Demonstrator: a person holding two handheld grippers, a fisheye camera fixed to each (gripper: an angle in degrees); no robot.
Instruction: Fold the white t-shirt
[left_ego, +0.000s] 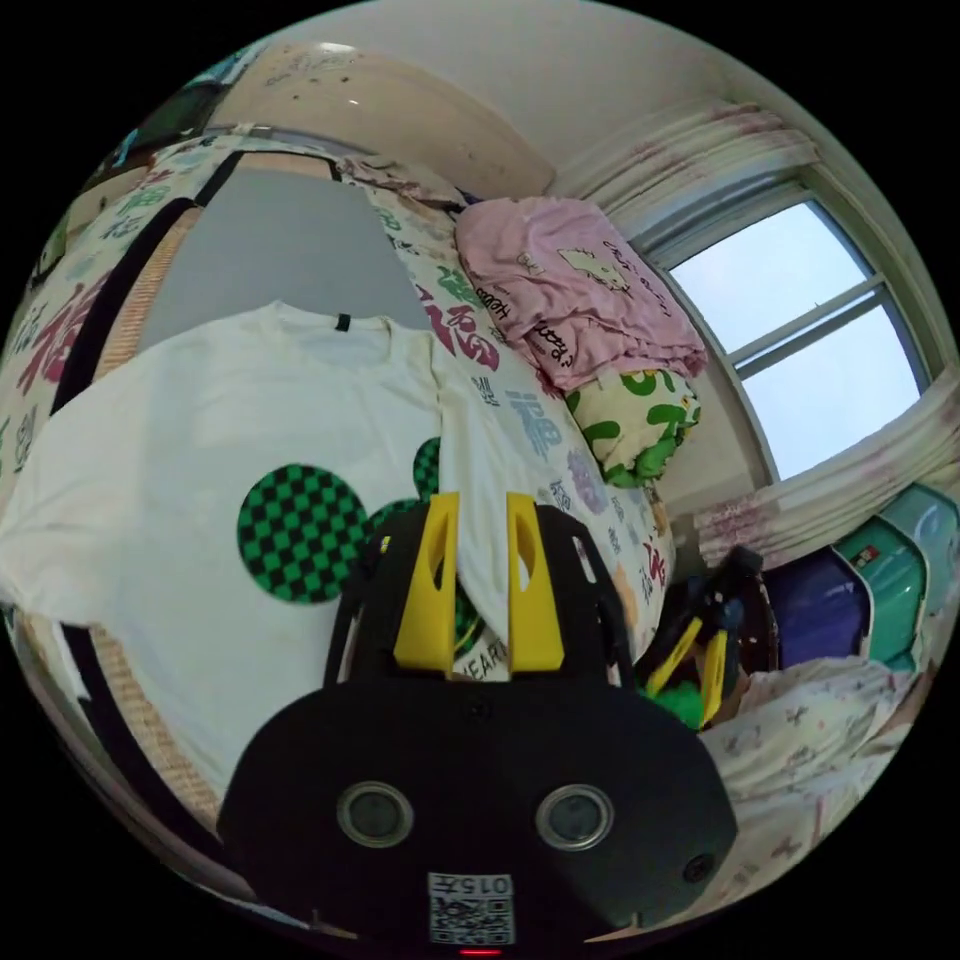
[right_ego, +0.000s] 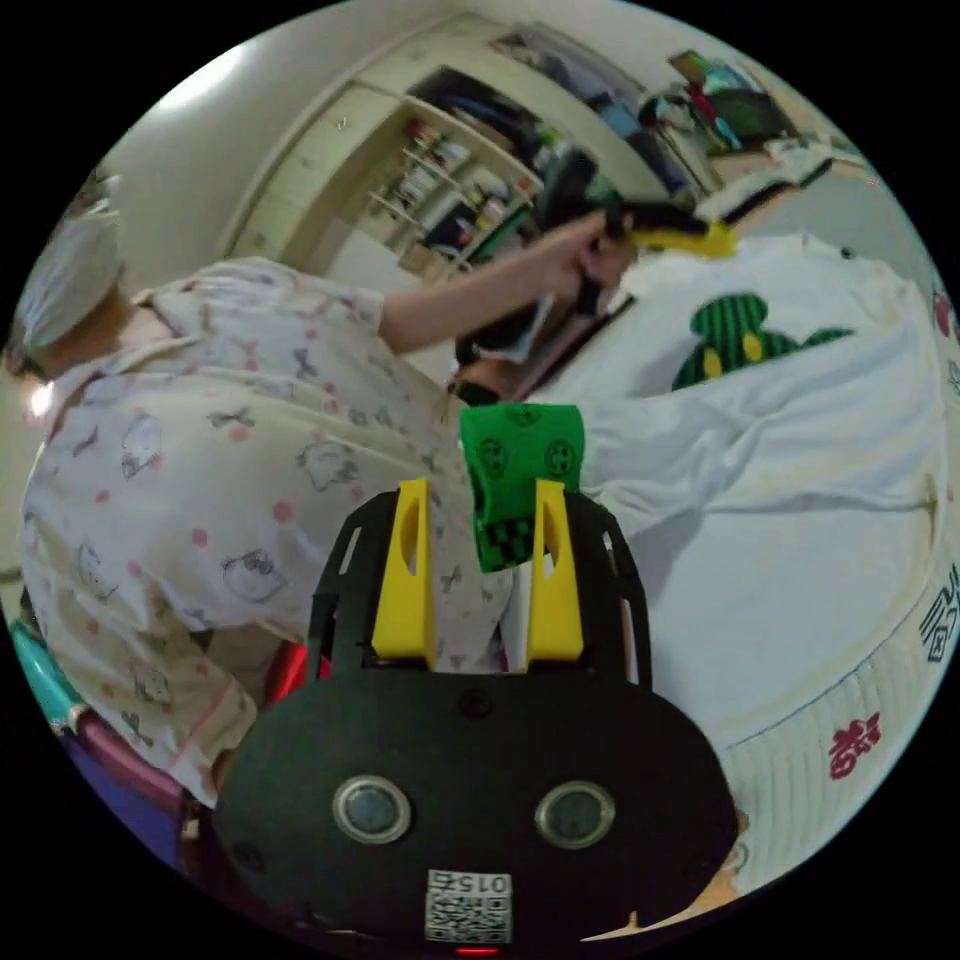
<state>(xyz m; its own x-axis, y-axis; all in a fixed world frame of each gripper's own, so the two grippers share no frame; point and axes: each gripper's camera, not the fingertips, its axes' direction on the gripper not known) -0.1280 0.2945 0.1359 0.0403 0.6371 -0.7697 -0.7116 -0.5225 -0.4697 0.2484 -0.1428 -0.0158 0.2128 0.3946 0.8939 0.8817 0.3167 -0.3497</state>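
Bed: the bed runs away ahead of the left hand-held gripper, covered with a printed sheet and a grey panel up past the shirt's collar.
White t-shirt: the white t-shirt lies spread on the bed, directly ahead of the left hand-held gripper and off to its left side in the left gripper view. Collar points away from the gripper, hem comes toward it, so the long axis runs straight out from the jaws. One side is doubled over along that axis, a long folded edge rising from between the jaws up toward the collar.
Print: green-and-black checkered circles sit on the chest, just ahead-left of the jaws.
Person: in the right gripper view a person in patterned pyjamas leans in left of the right hand-held gripper, arm stretched out ahead over the shirt.
Shelving: open shelves far beyond the right hand-held gripper hold small items, too blurred to name.
Pile: a folded pink garment sits on a green-patterned bundle, ahead-right of the left hand-held gripper, well apart from the shirt.
Left hand-held gripper: yellow jaws a little apart, the folded white edge running between them; whether they press it, cannot tell.
Right hand-held gripper: jaws parted, a green patterned piece of fabric standing between them with white cloth trailing right; a firm pinch cannot be confirmed.
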